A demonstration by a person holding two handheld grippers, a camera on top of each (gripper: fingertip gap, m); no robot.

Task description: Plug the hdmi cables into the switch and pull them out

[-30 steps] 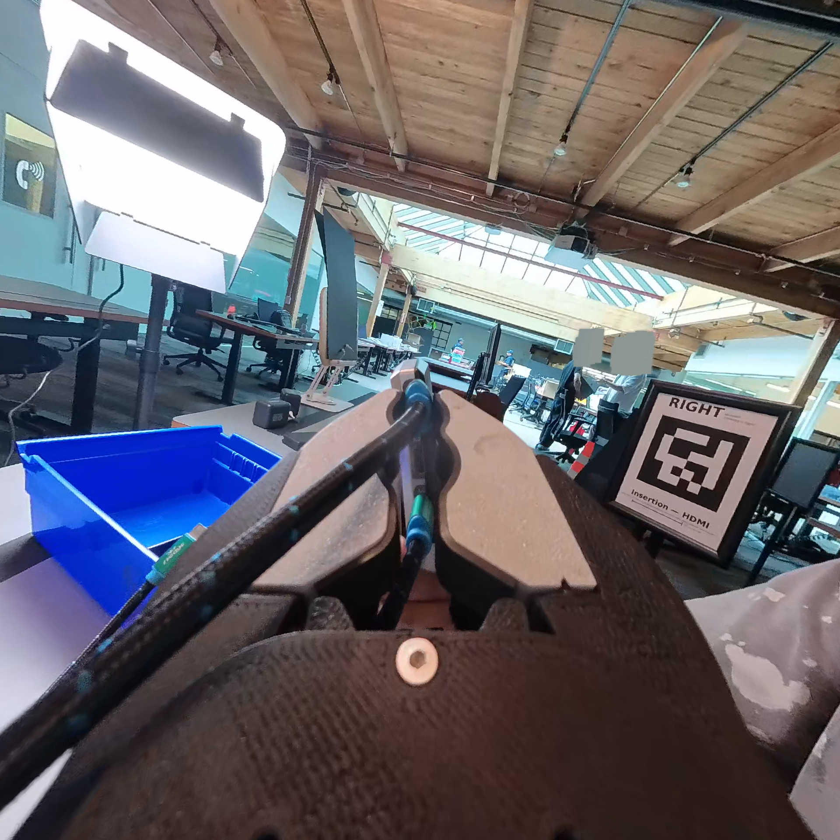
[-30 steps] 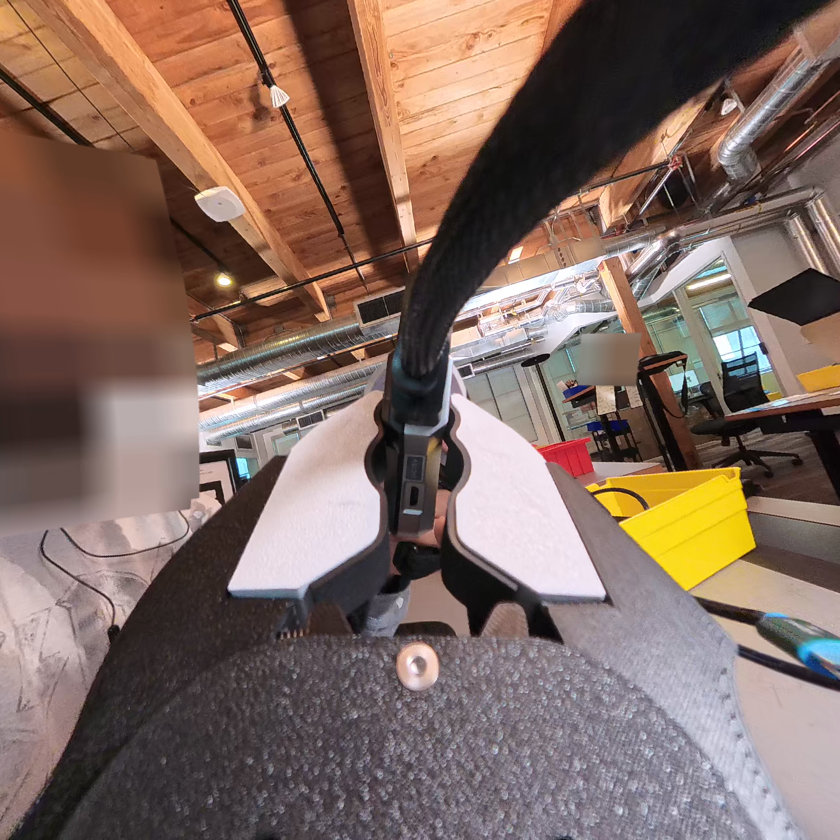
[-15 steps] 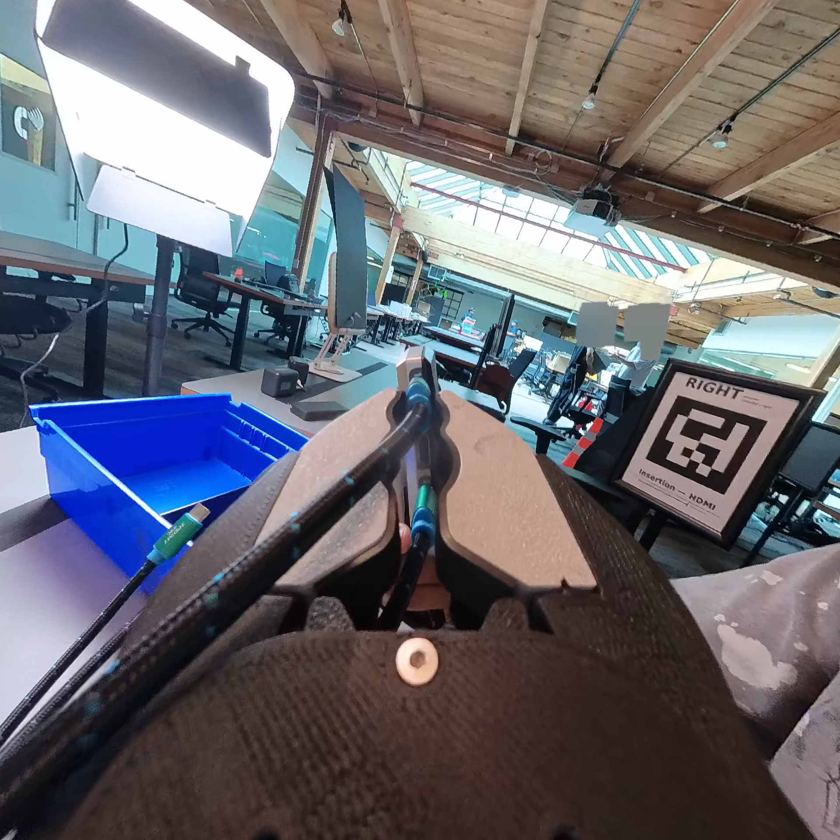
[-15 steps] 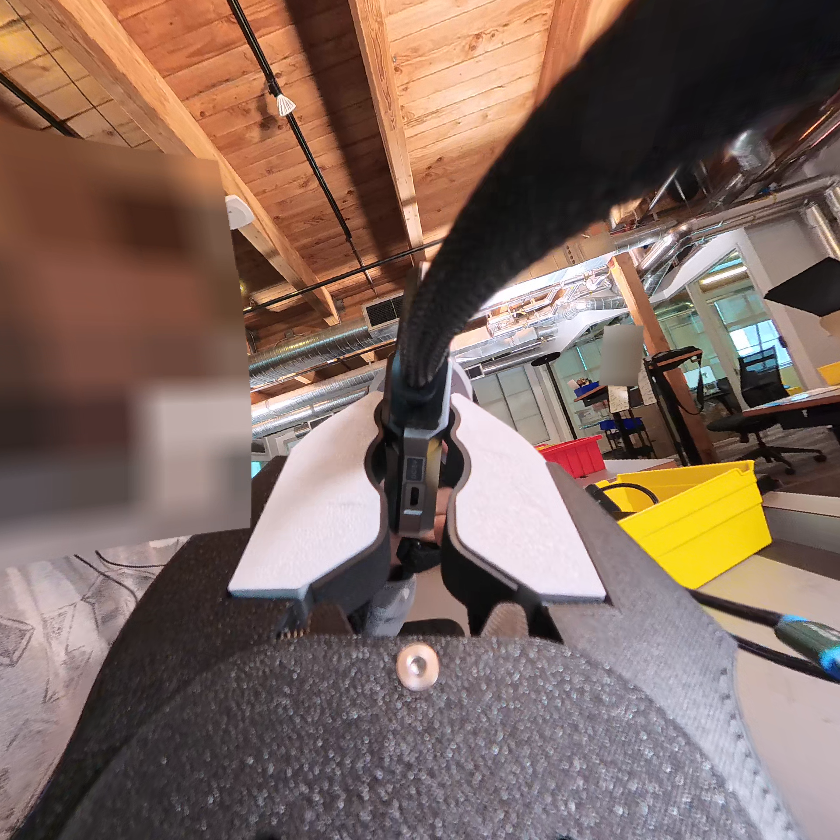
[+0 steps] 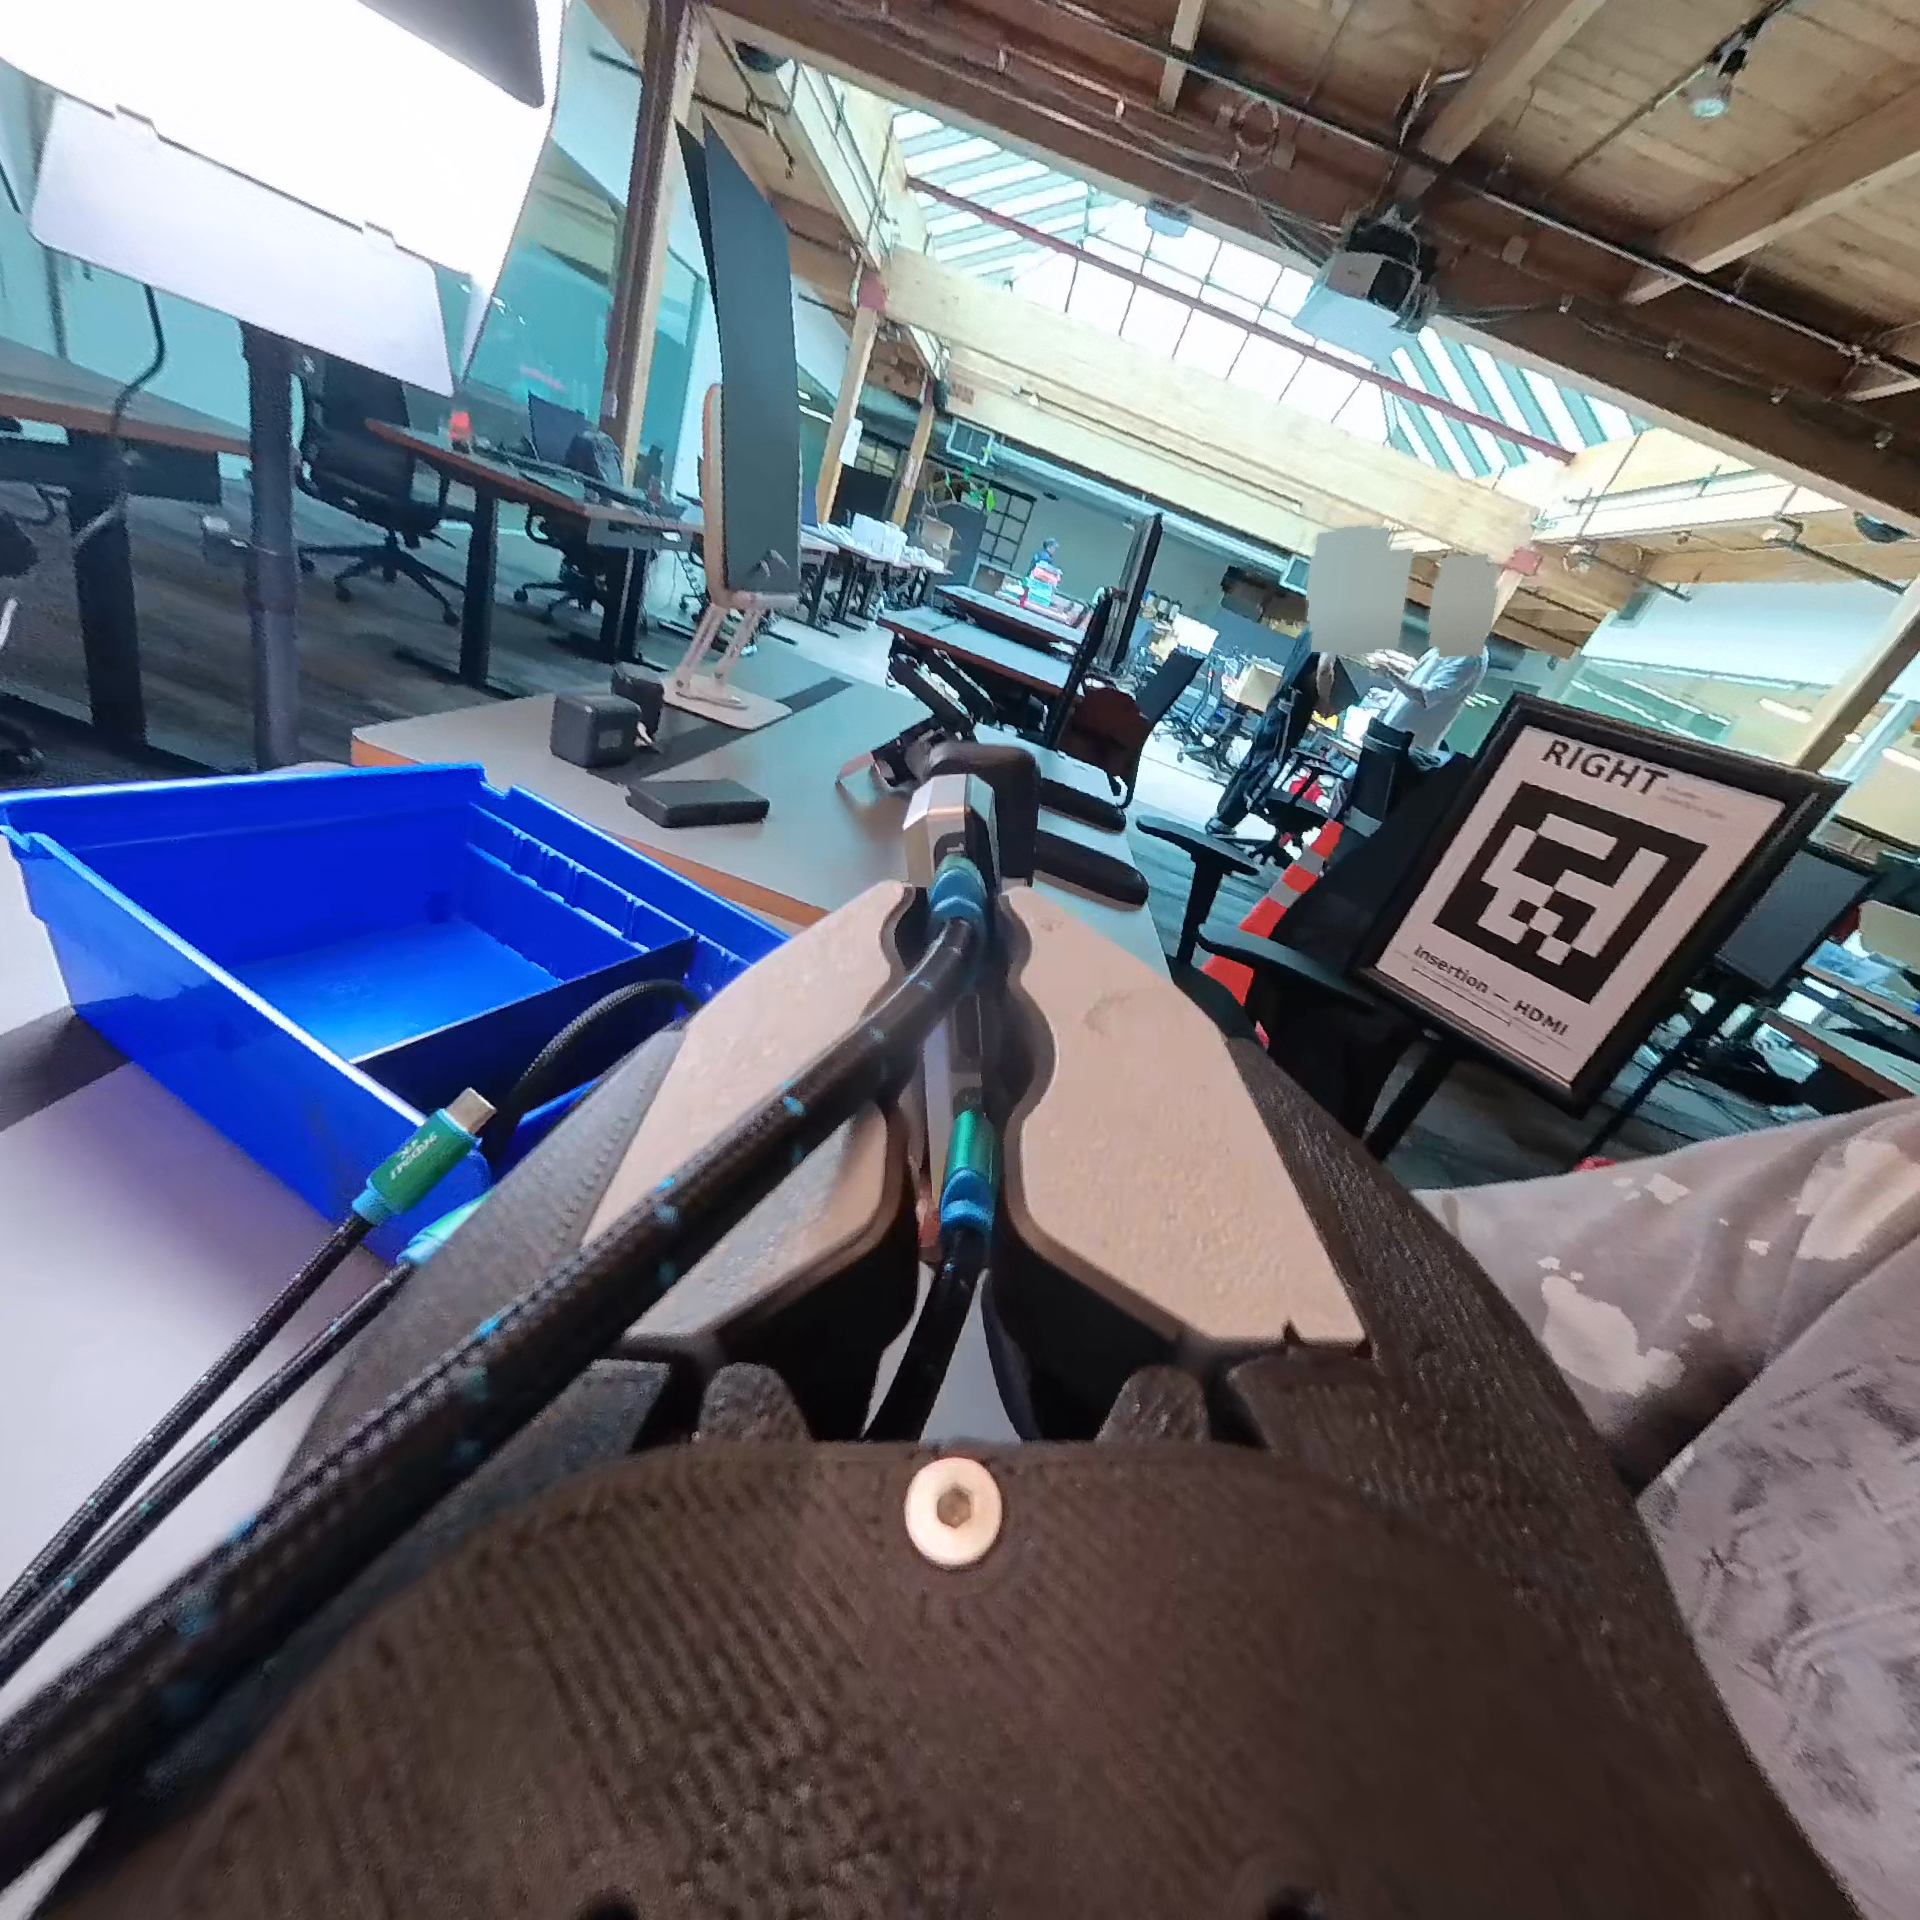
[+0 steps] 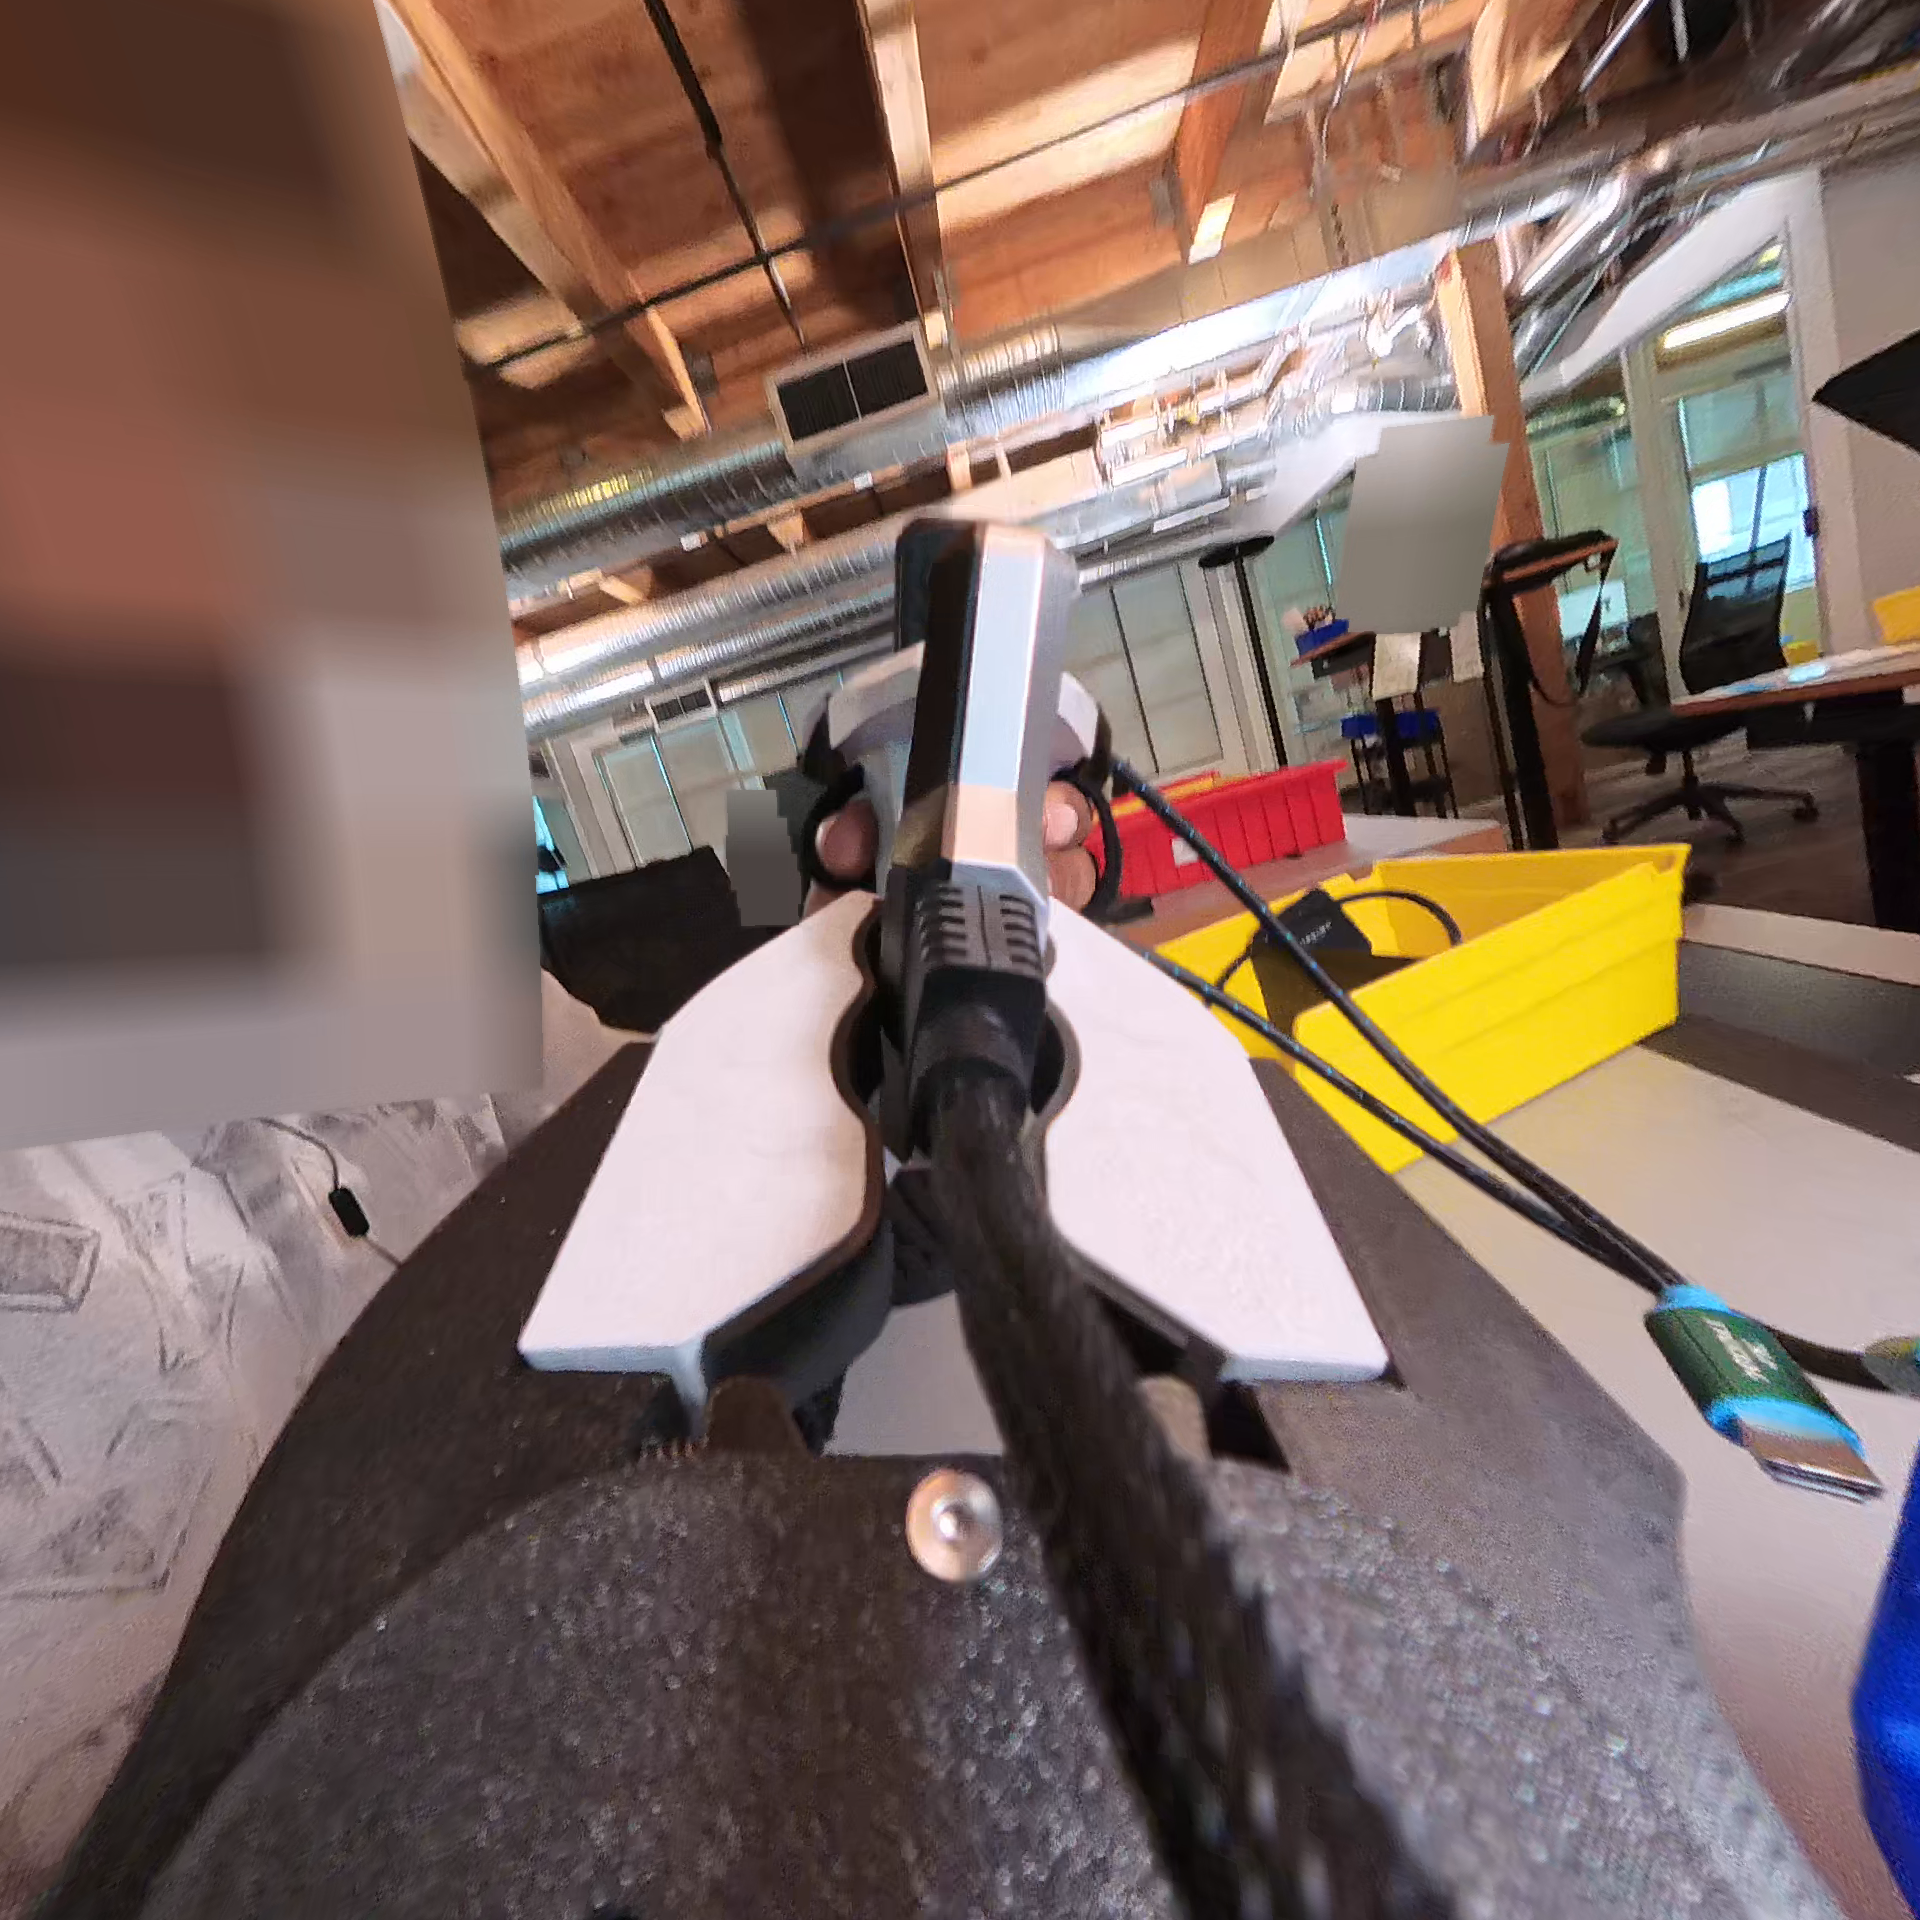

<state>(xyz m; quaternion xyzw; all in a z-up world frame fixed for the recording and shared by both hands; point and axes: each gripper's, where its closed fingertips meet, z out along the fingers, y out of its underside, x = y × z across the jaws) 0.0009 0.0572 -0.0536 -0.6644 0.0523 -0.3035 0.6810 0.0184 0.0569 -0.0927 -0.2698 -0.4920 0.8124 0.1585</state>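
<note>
My left gripper (image 5: 961,914) is shut on the slim silver switch (image 5: 935,831), whose far end sticks out past the fingertips. Two braided HDMI cables with blue-and-green plugs, one at the fingertips (image 5: 956,894) and one lower down (image 5: 966,1153), run into it between the fingers. My right gripper (image 6: 961,914) is shut on the black ribbed plug (image 6: 977,935) of a thick black cable at the near end of the switch (image 6: 997,707). The left gripper shows behind the switch, held by a hand (image 6: 842,842). A loose green HDMI plug (image 6: 1756,1382) lies on the table, also in the left wrist view (image 5: 421,1153).
A blue bin (image 5: 208,1049) stands on the table to the left. A yellow bin (image 6: 1558,997) holding a black cable stands to the right, with a red bin (image 6: 1226,821) behind it. A framed marker sign (image 5: 1579,894) stands to the right. Desks and chairs fill the room beyond.
Both views have tilted down toward the table. In the right wrist view the switch now sticks out farther past the fingertips, and the thick cable that rose overhead now lies back over the gripper.
</note>
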